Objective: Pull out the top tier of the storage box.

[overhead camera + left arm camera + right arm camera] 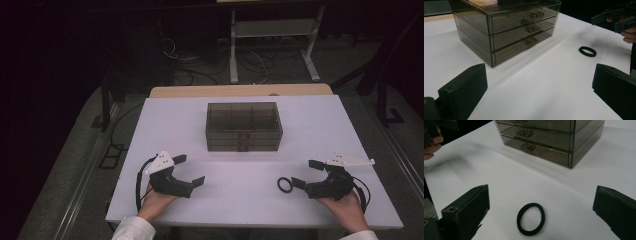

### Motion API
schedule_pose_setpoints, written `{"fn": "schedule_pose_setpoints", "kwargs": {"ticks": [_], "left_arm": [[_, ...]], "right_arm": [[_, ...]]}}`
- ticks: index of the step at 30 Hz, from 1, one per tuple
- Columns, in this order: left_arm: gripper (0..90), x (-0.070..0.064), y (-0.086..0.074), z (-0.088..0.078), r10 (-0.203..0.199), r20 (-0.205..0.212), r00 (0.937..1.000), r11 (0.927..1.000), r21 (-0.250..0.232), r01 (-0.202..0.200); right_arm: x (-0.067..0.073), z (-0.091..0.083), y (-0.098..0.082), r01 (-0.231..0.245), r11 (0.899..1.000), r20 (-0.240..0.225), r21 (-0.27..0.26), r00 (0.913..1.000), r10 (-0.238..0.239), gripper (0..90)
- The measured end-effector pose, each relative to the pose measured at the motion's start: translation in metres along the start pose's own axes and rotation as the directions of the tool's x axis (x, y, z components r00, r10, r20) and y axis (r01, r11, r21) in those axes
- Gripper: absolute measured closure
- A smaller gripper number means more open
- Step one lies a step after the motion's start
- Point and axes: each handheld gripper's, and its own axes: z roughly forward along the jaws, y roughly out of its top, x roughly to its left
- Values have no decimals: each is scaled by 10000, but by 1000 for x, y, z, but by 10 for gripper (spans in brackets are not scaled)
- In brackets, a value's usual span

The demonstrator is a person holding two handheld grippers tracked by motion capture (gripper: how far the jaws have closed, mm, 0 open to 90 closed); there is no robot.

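Note:
A smoky clear box of three drawers (244, 126) stands mid-table, all drawers closed (506, 32) (549, 137). A black ring (285, 184) lies flat on the white table, just left of my right gripper (305, 174). In the right gripper view the ring (531, 219) lies between the wide-apart jaws, touching neither. My left gripper (190, 170) rests open at the front left, nothing between its jaws, and its view has the ring (587, 51) far off to the right.
The white table (210, 200) has open room in front of the drawers and between the two grippers. A wooden board edge (240, 90) lies behind the table. Cables and a metal stand (270, 45) sit on the dark floor beyond.

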Motion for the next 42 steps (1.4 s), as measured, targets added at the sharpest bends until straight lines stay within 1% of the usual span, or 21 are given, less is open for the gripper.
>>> {"fn": "schedule_pose_setpoints", "kwargs": {"ticks": [6, 16, 23, 32, 42], "left_arm": [[0, 0, 0, 0, -19, -16, 10000, 10000, 16, 19], [0, 0, -1, 0, -73, -82, 9999, 10000, -15, 73], [0, 0, -1, -1, -100, -107, 9999, 9999, -27, 100], [0, 1, -1, -1, -106, -97, 9999, 9999, -38, 105], [0, 1, -1, -1, -96, -82, 9999, 9999, -49, 95]], "right_arm": [[3, 0, 6, 58, 10000, -56, 0, 10000, -58, 4], [6, 4, 17, 104, 9996, -121, 258, 9999, -101, 4], [8, 11, 23, 127, 9990, -249, 440, 9996, -116, 4], [11, 22, 31, 140, 9984, -440, 541, 9990, -116, 4], [13, 32, 43, 177, 9984, -598, 545, 9981, -144, 4]]}}
